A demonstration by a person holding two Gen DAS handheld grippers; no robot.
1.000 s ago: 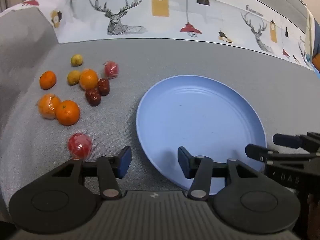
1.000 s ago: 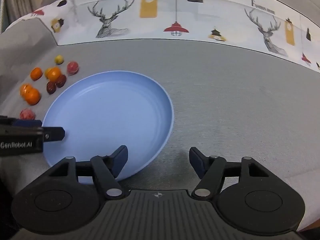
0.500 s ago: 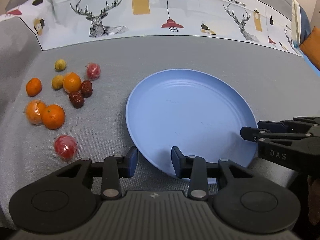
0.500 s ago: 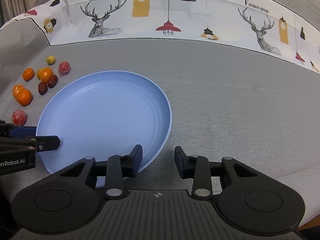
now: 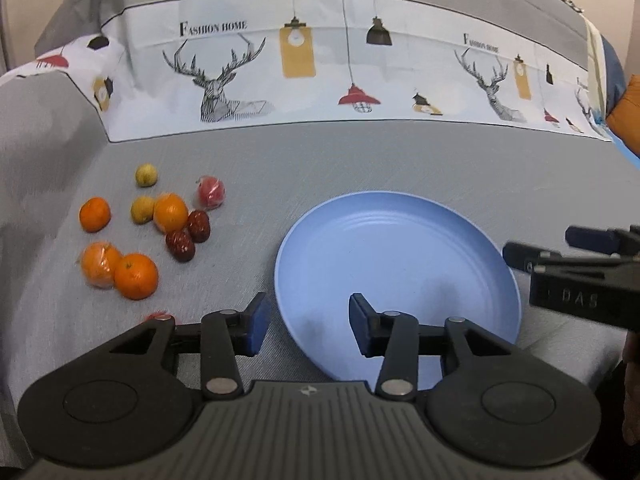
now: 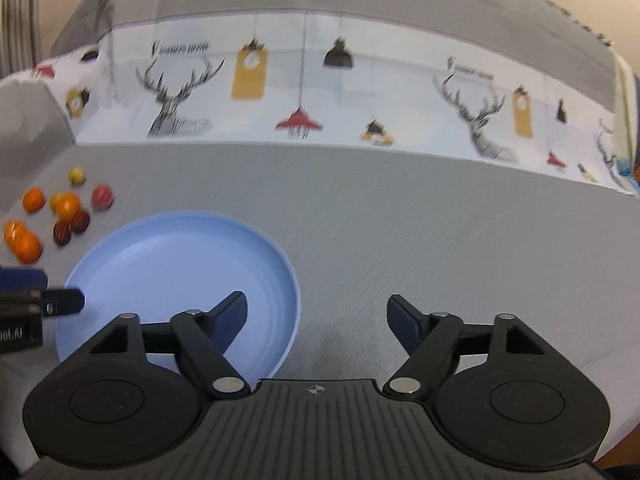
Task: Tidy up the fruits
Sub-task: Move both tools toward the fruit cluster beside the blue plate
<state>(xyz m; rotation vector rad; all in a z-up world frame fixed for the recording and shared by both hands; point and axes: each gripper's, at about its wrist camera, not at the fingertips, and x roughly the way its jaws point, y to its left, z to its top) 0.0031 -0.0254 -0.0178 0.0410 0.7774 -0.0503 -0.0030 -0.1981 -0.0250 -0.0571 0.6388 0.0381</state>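
The blue plate (image 5: 400, 248) is empty; oranges (image 5: 136, 276), dark red dates (image 5: 181, 245) and small yellow fruits (image 5: 143, 209) lie beside it on the grey cloth (image 5: 360, 160). The left gripper (image 5: 306, 328) and the right gripper (image 6: 316, 316) are both opening, with no fruit between the jaws.

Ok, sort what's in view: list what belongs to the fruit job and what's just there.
For the job:
- round blue plastic plate, empty
- orange mandarins
- dark red dates
- small yellow fruits
- wrapped red fruits

Just there:
- grey bedcover
- deer-print white cloth
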